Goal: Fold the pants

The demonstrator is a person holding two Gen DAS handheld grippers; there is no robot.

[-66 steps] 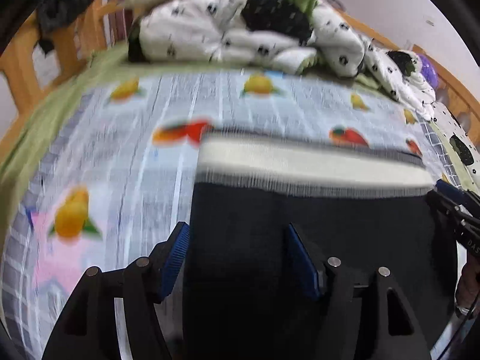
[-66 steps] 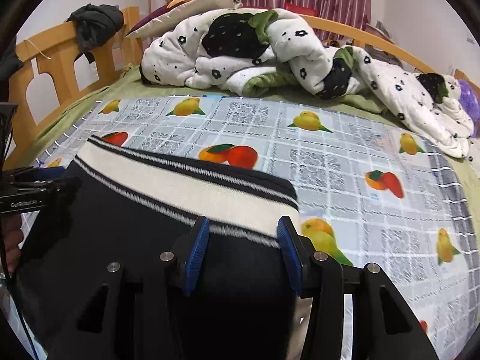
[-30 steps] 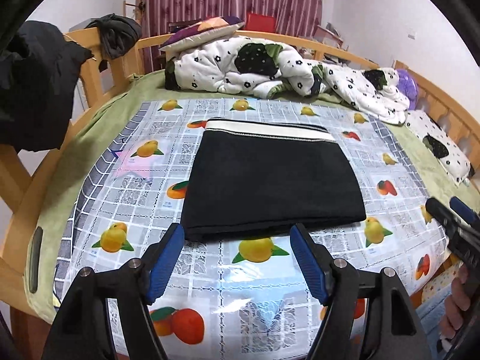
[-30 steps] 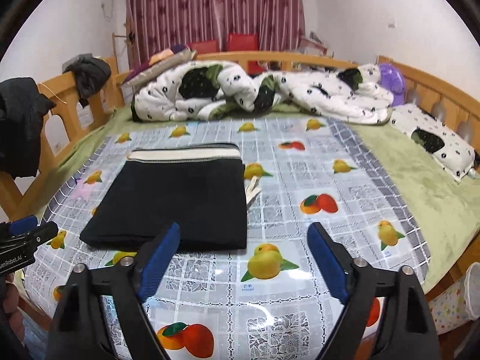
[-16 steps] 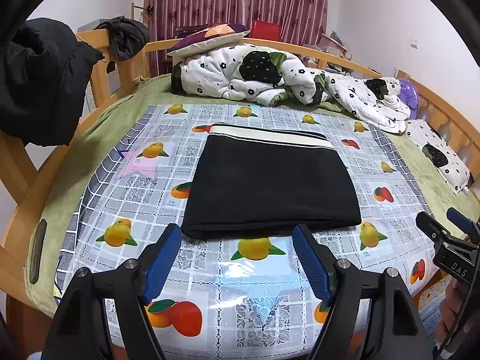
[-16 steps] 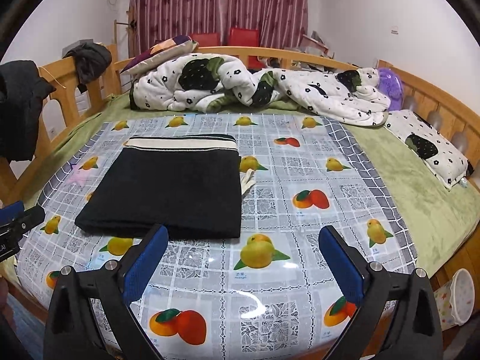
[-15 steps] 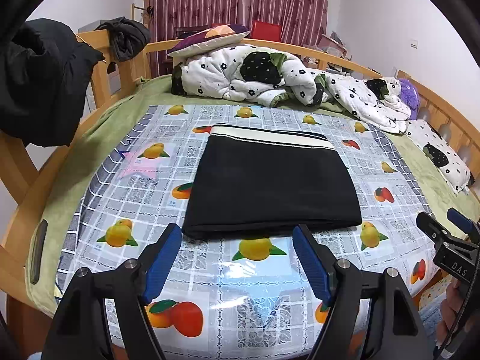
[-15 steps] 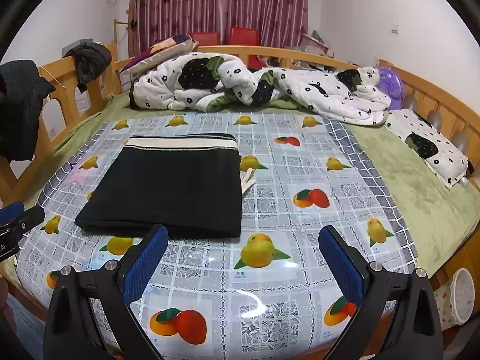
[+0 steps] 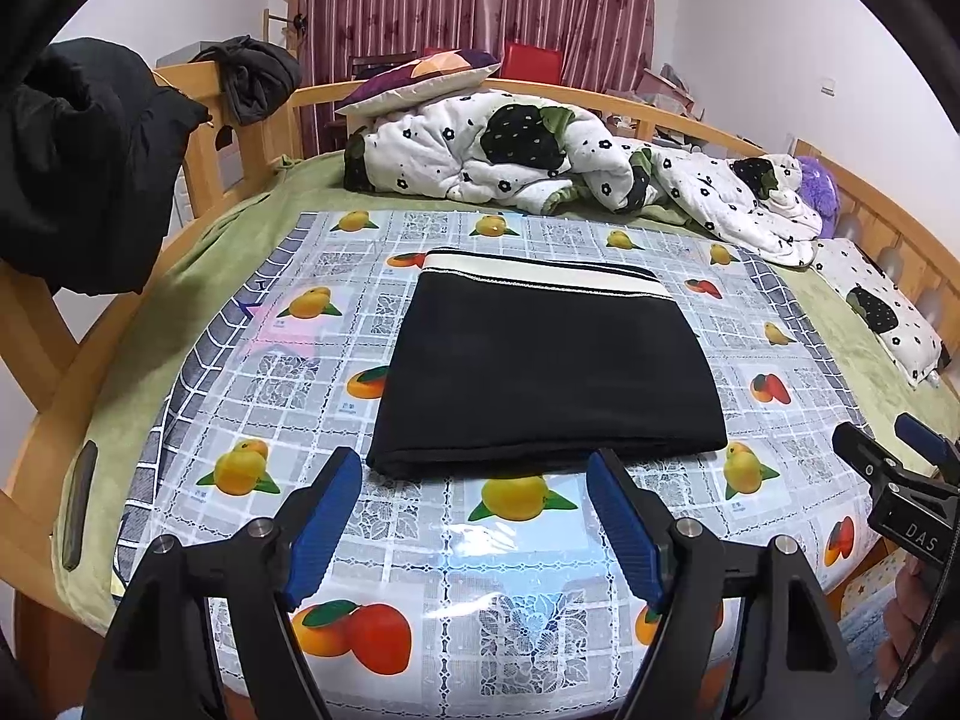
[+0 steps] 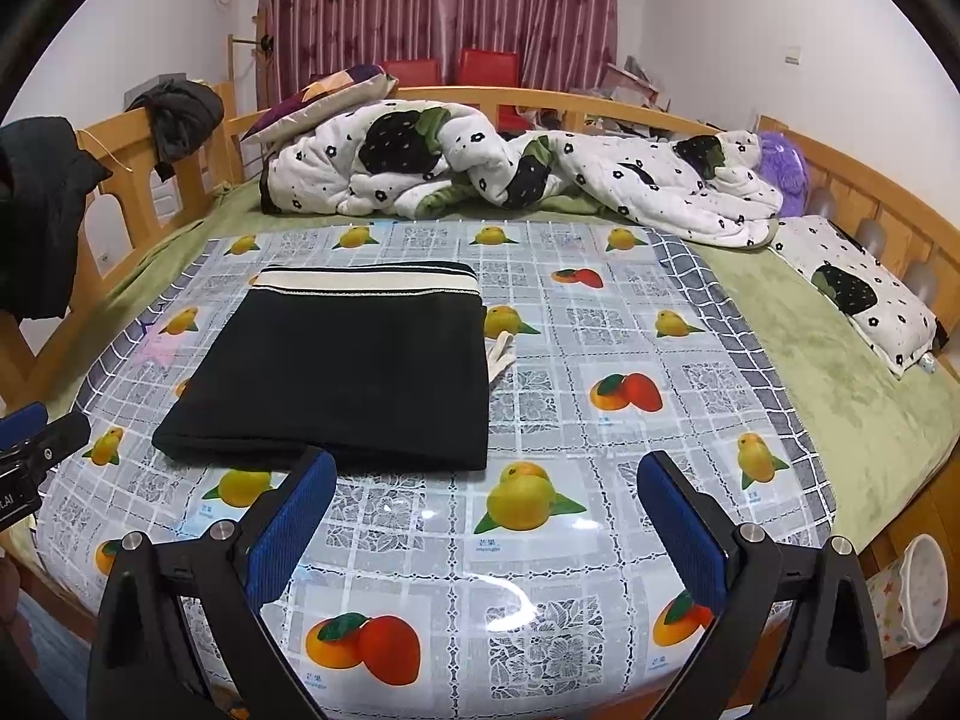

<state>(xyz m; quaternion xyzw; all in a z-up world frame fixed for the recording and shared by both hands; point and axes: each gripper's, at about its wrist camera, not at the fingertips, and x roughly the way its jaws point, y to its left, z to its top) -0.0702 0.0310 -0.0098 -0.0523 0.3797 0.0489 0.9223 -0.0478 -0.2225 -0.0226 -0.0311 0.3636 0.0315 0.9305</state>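
Note:
The black pants lie folded into a flat rectangle on the fruit-print cloth, with the cream waistband at the far edge. They also show in the right wrist view. My left gripper is open and empty, held back from the near fold. My right gripper is wide open and empty, near the bed's front edge. A small cream tag or drawstring sticks out at the pants' right side.
A crumpled white flowered quilt and a pillow lie at the head of the bed. Dark clothes hang on the wooden rail at left. A flowered pillow lies at right. A small bin stands by the bed.
Both grippers have let go of the pants and pulled back from them toward the bed's near edge. Both have opened wider. The folded pants lie still.

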